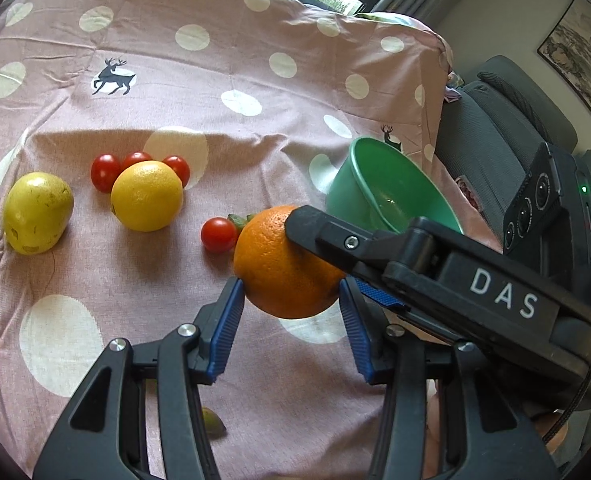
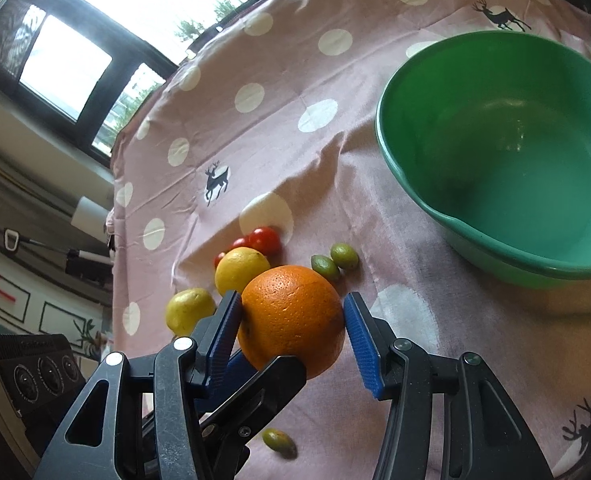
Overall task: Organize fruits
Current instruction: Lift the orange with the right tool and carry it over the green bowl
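Observation:
An orange (image 1: 283, 264) hangs a little above the pink dotted cloth (image 1: 215, 80), and both grippers hold it crosswise. My left gripper (image 1: 291, 284) has its blue pads pressed on the orange's two sides. My right gripper (image 1: 327, 256) reaches in from the right, one black finger lying over the top of the fruit. In the right wrist view the right gripper (image 2: 293, 308) clamps the orange (image 2: 291, 316) between its pads, with the left gripper (image 2: 263, 364) beneath. An empty green bowl (image 2: 379, 128) stands on the cloth at the right, also in the left wrist view as the bowl (image 1: 391, 196).
On the cloth lie a lemon (image 1: 147, 196), a yellow-green fruit (image 1: 37, 212), several cherry tomatoes (image 1: 105, 172) and one lone tomato (image 1: 219, 234). Small green fruits (image 2: 327, 266) lie near the bowl, another (image 2: 279, 442) under the grippers. A grey chair (image 1: 495, 120) stands past the table's right edge.

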The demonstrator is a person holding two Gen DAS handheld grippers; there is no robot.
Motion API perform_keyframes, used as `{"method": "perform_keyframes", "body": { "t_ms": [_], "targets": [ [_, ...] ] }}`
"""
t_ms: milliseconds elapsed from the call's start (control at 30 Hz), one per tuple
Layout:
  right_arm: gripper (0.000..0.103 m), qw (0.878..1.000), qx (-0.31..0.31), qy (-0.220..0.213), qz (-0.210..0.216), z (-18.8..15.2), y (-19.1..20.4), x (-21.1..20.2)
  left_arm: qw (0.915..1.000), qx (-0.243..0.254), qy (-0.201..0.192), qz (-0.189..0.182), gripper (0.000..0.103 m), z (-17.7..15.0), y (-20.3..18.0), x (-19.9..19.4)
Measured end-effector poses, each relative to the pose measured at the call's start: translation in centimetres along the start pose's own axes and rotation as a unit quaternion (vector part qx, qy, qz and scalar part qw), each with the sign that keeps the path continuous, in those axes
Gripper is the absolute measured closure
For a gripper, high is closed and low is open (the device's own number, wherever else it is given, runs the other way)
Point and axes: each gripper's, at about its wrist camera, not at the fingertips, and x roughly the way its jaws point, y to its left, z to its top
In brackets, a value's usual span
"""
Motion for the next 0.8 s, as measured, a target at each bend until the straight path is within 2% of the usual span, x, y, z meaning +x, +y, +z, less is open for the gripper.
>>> {"method": "perform_keyframes", "body": {
  "t_ms": [333, 800],
  "targets": [
    [0.048, 0.999, -0.012, -0.035, 0.013, -0.1, 0.7, -1.9, 0.9993, 0.024, -0.029, -0.005, 0.055, -0.3, -1.1, -1.6],
    [0.048, 0.998, -0.016, -0.062, 0.028, -0.2, 0.6, -3.2, 0.9972, 0.047, -0.057, -0.007, 0.056, -0.2, -2.2, -2.4]
  ]
}}
